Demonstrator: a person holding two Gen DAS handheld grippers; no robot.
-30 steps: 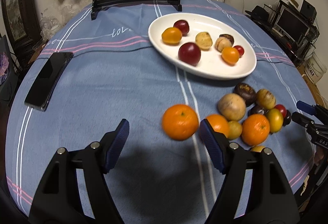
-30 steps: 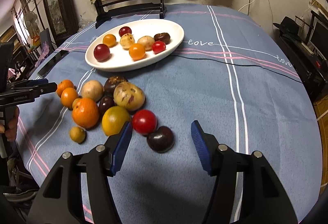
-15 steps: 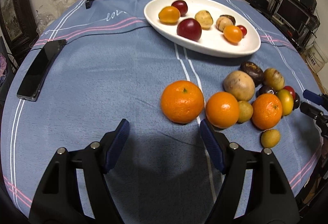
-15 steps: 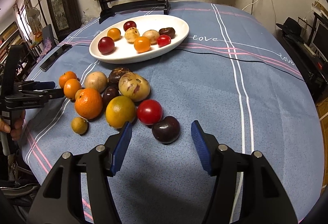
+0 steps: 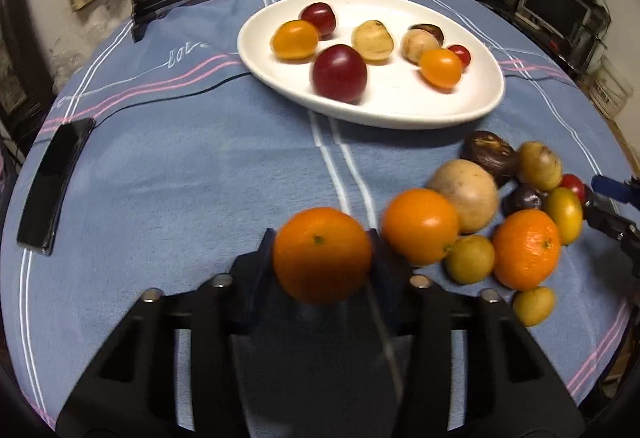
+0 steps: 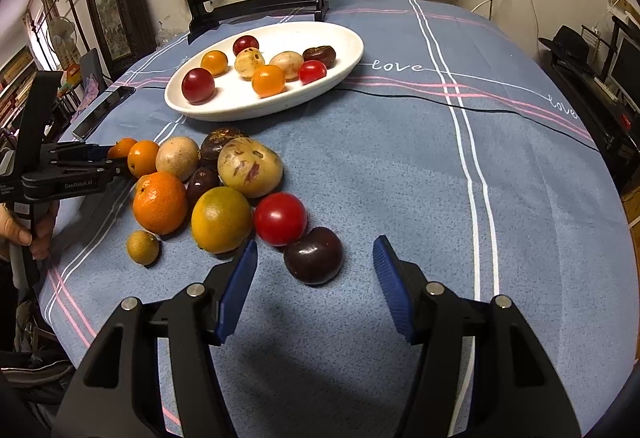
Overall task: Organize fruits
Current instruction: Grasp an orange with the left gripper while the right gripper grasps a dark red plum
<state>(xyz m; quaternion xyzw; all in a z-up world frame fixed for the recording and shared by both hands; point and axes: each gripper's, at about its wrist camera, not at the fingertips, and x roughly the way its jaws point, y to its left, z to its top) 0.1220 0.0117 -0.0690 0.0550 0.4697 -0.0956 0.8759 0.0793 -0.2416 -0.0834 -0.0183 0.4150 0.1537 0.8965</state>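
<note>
An orange [image 5: 322,255] sits between the two fingers of the left gripper [image 5: 322,258], whose jaws are closing on it; both fingers lie against its sides, their pads hidden behind the fruit. Whether it is lifted off the blue tablecloth [image 5: 200,177] cannot be told. Just to its right lies a second orange [image 5: 420,225], apart from the first, with a tan round fruit [image 5: 466,193] touching it behind. Further right the loose pile runs on: a third orange [image 5: 526,248], a small greenish-yellow fruit [image 5: 470,259] between the two oranges, and another small yellow one [image 5: 534,305] at the near edge.

Beyond the pile stands a white oval plate [image 5: 400,105] holding a dark red plum [image 5: 339,73], orange tomatoes, pale speckled fruits and a small red tomato. A black phone [image 5: 54,183] lies well to the left, near the table's edge.

The right gripper [image 6: 314,288] hovers with its blue-padded fingers spread wide and nothing pressed between them. A dark purple plum [image 6: 313,255] lies just ahead of the gap, touching a red tomato [image 6: 280,217]; a yellow-orange citrus [image 6: 221,219] sits just beside the left finger. At the left of this view a person's hand [image 6: 24,228] grips the left gripper's handle.
</note>
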